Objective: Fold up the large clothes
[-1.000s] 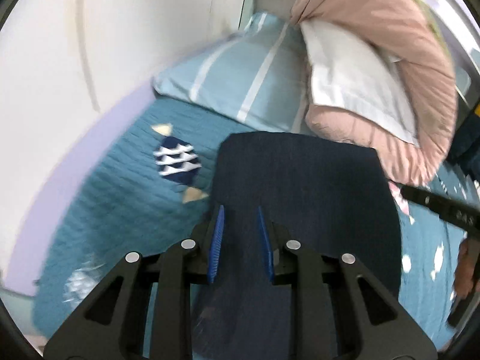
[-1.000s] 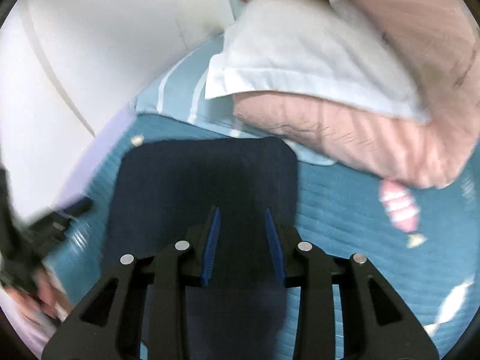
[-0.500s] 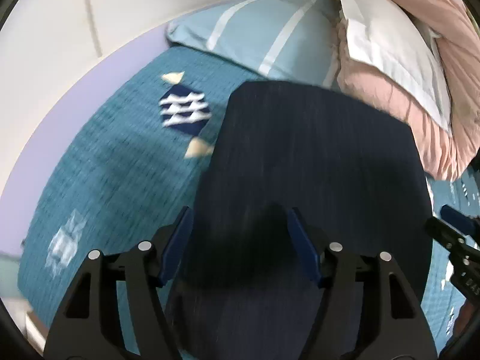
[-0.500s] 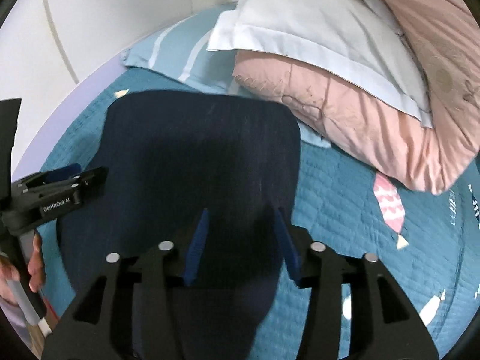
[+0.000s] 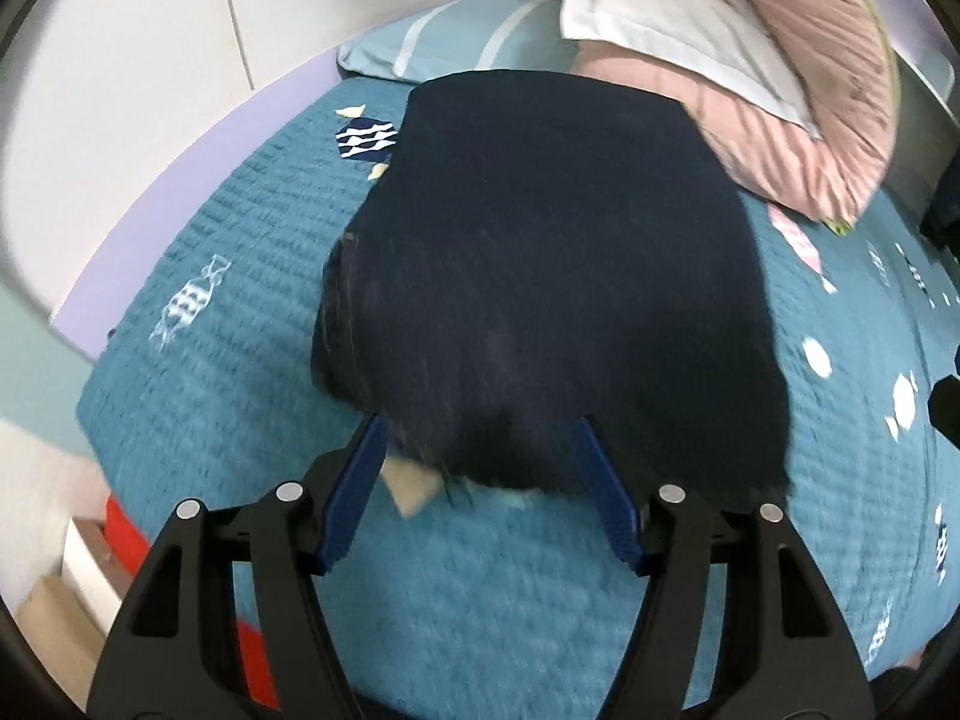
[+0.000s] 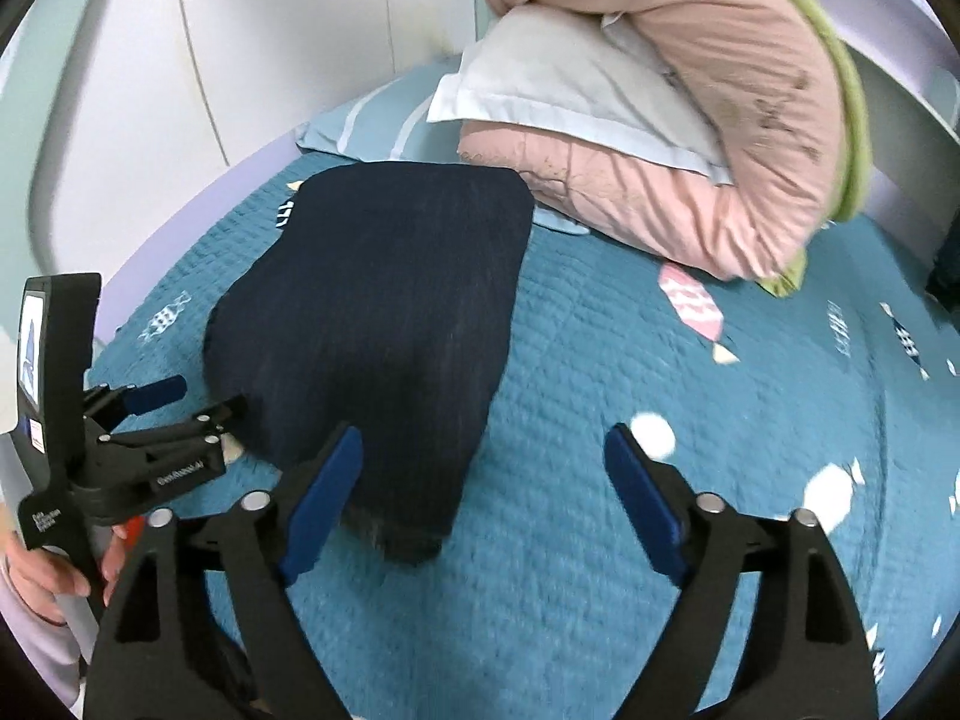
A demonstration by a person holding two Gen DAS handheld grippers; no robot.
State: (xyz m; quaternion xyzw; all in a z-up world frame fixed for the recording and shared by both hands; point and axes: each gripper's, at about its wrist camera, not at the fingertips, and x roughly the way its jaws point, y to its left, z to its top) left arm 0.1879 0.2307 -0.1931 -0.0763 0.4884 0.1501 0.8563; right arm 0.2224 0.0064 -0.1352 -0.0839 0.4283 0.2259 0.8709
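Only the right wrist view catches the left gripper [image 6: 180,402] and the hand [image 6: 54,570] holding it, off to its left. Folded navy garment [image 5: 540,276] lies flat on the teal bedspread [image 5: 228,372], just ahead of both claws. Left gripper's jaws are spread, holding nothing. Right gripper [image 6: 480,480] is opening wide, also empty.

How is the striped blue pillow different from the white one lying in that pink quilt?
The striped blue pillow lies flat on the teal bedspread; the white pillow sits higher, wrapped in the pink quilt. One is light blue with pale stripes, the other plain white. Both are at the bed's far end.
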